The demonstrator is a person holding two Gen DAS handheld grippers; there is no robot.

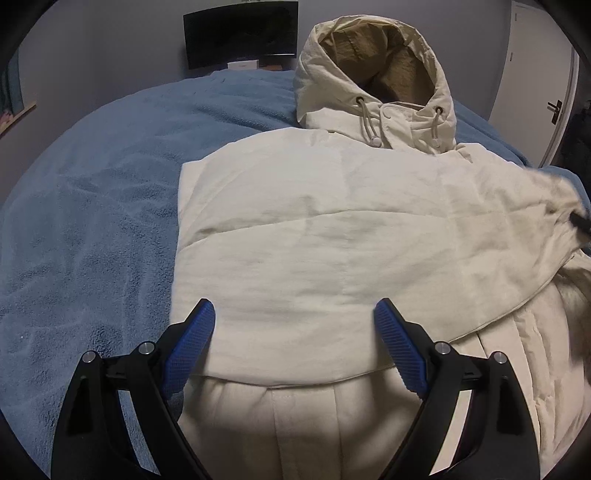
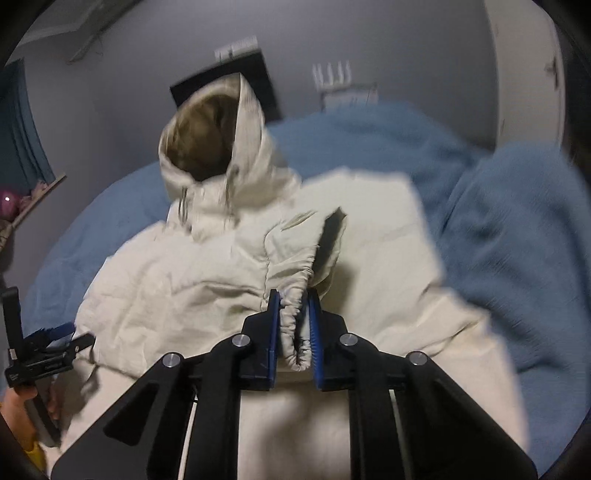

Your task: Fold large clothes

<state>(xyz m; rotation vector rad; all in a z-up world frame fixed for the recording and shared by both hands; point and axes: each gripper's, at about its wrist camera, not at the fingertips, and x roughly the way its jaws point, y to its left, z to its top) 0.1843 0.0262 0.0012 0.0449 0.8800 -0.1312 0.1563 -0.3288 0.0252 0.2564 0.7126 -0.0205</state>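
Observation:
A cream hooded jacket (image 1: pixel 332 221) lies on a blue blanket, its hood (image 1: pixel 376 74) at the far end and one sleeve folded flat across the chest. My left gripper (image 1: pixel 293 317) is open and empty, hovering over the jacket's lower body. In the right wrist view the jacket (image 2: pixel 177 280) shows with its hood (image 2: pixel 221 147) upright. My right gripper (image 2: pixel 293 306) is shut on the elastic sleeve cuff (image 2: pixel 295 325) and holds the sleeve above the jacket's middle. The left gripper (image 2: pixel 55 339) shows at the left edge of that view.
The blue blanket (image 1: pixel 92 221) covers the bed and bunches up at the right (image 2: pixel 517 240). A dark monitor (image 1: pixel 240 33) stands against the grey wall behind the bed. A white door (image 1: pixel 535 74) is at the far right.

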